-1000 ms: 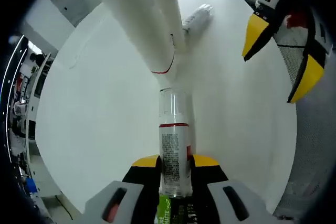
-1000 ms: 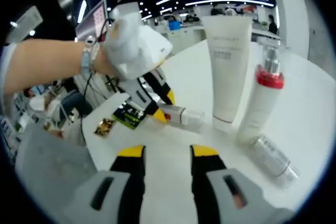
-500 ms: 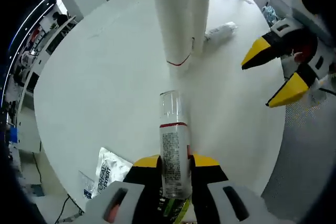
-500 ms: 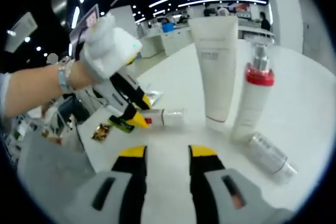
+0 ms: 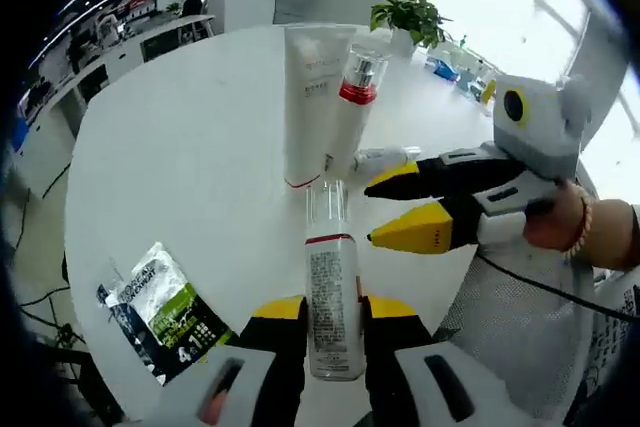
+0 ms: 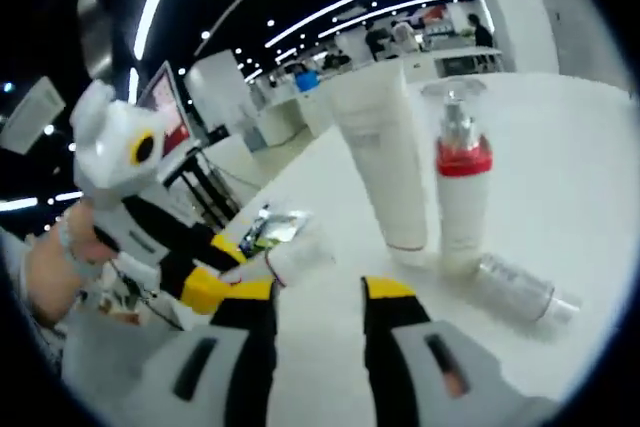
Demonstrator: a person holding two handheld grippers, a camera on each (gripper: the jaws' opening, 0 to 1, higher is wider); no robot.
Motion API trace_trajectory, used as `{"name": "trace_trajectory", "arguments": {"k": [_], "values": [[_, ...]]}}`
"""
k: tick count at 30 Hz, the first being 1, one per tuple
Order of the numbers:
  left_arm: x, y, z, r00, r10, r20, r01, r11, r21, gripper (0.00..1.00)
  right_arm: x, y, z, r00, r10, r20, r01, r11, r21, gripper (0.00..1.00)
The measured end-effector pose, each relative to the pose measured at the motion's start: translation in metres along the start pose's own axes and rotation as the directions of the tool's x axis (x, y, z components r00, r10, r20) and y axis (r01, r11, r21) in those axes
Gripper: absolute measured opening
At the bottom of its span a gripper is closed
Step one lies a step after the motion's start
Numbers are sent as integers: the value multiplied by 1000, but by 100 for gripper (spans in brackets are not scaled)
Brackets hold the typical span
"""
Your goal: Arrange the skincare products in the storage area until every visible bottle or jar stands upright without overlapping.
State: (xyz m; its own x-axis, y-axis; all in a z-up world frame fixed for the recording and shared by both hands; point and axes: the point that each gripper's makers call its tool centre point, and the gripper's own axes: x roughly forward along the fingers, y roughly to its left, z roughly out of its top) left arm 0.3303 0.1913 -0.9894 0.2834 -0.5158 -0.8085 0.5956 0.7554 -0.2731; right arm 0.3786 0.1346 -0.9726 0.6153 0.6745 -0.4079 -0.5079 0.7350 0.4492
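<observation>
My left gripper (image 5: pixel 332 315) is shut on a small bottle (image 5: pixel 330 282) with a clear cap and a red band, which points forward between the jaws. Beyond it a white tube (image 5: pixel 308 97) stands on its cap beside an upright pump bottle (image 5: pixel 350 117) with a red collar. Another small bottle (image 5: pixel 385 159) lies on its side by them. My right gripper (image 5: pixel 405 209) reaches in from the right, open, its yellow tips close beside the held bottle's cap. In the right gripper view my right gripper (image 6: pixel 318 297) is open, and the left gripper (image 6: pixel 225 267) holds the small bottle (image 6: pixel 300 257) at left.
All of this is over a round white table (image 5: pixel 180 167). A green-and-black sachet (image 5: pixel 160 312) lies near its left edge. A potted plant (image 5: pixel 405 17) stands beyond the far edge. The tube (image 6: pixel 385 162), pump bottle (image 6: pixel 460 197) and lying bottle (image 6: pixel 520 287) cluster at the right.
Both views have swung to a flatter angle. The right gripper has come from well off to the right to just beside the held bottle's cap. The left gripper keeps its hold.
</observation>
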Motion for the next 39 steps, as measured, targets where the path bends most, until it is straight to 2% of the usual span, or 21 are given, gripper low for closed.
{"name": "trace_trajectory", "arguments": {"k": [2, 4, 7, 8, 10, 13, 15, 16, 17, 21, 23, 24, 25, 28, 31, 34, 35, 37, 38, 39], "values": [[3, -2, -3, 1000, -5, 16, 5, 1000, -9, 20, -1, 1, 3, 999, 22, 25, -23, 998, 65, 32], [7, 1, -3, 998, 6, 63, -6, 1000, -6, 20, -1, 0, 2, 999, 35, 28, -38, 992, 122, 32], [12, 6, -7, 996, 3, 86, 0, 999, -33, 20, -1, 0, -1, 999, 46, 19, -49, 987, 152, 32], [13, 6, -5, 993, -8, 116, 12, 999, -37, 20, 0, 1, -1, 998, 54, 18, -56, 986, 159, 32], [15, 7, -6, 992, -8, 124, 13, 999, -39, 20, 3, 5, -5, 998, 70, 3, -70, 983, 171, 33], [11, 4, 9, 977, -2, 212, -1, 1000, 14, 20, 6, 10, -17, 995, 88, -49, -77, 980, 184, 34], [9, 0, 18, 967, 0, 256, -17, 998, 67, 20, 6, 14, -18, 993, 111, -50, -99, 977, 189, 34], [9, 3, 17, 966, 27, 258, -47, 996, 72, 20, 7, 16, -14, 992, 120, -25, -113, 971, 209, 34], [11, 0, 18, 963, 20, 267, -45, 995, 87, 20, 7, 17, -9, 992, 124, 4, -122, 967, 223, 33], [12, -17, 22, 956, -25, 291, -26, 985, 168, 20, 5, 19, -6, 989, 143, 29, -146, 955, 256, 32], [12, -21, 24, 952, -21, 305, -46, 977, 210, 20, 6, 20, -4, 988, 150, 48, -158, 945, 288, 29], [12, -19, 26, 948, 2, 319, -81, 969, 232, 20, 5, 17, -4, 989, 138, 50, -146, 943, 299, 28], [13, -21, 25, 948, -1, 319, -76, 970, 229, 20, 5, 15, -4, 990, 131, 53, -141, 940, 310, 27], [13, -22, 27, 943, -16, 331, -63, 972, 227, 20, 2, 12, -2, 988, 139, 62, -152, 901, 407, 25], [15, -25, 27, 940, -33, 339, -45, 975, 220, 20, 2, 8, -3, 989, 134, 53, -144, 885, 442, 24], [19, -27, 25, 944, -35, 329, -44, 972, 230, 20, 2, 6, -7, 992, 127, 28, -125, 878, 461, 24], [20, -28, 23, 945, -34, 324, -46, 971, 237, 20, 2, 6, -8, 993, 116, 13, -109, 888, 447, 23], [22, -27, 23, 946, -36, 321, -42, 971, 234, 21, 2, 6, -5, 995, 94, 14, -93, 929, 358, 22], [23, -27, 23, 946, -38, 321, -38, 973, 228, 21, 2, 8, -1, 997, 77, 18, -79, 961, 264, 22], [24, -27, 23, 946, -44, 321, -26, 977, 211, 21, 2, 10, 1, 998, 65, 17, -67, 978, 199, 22]]}}
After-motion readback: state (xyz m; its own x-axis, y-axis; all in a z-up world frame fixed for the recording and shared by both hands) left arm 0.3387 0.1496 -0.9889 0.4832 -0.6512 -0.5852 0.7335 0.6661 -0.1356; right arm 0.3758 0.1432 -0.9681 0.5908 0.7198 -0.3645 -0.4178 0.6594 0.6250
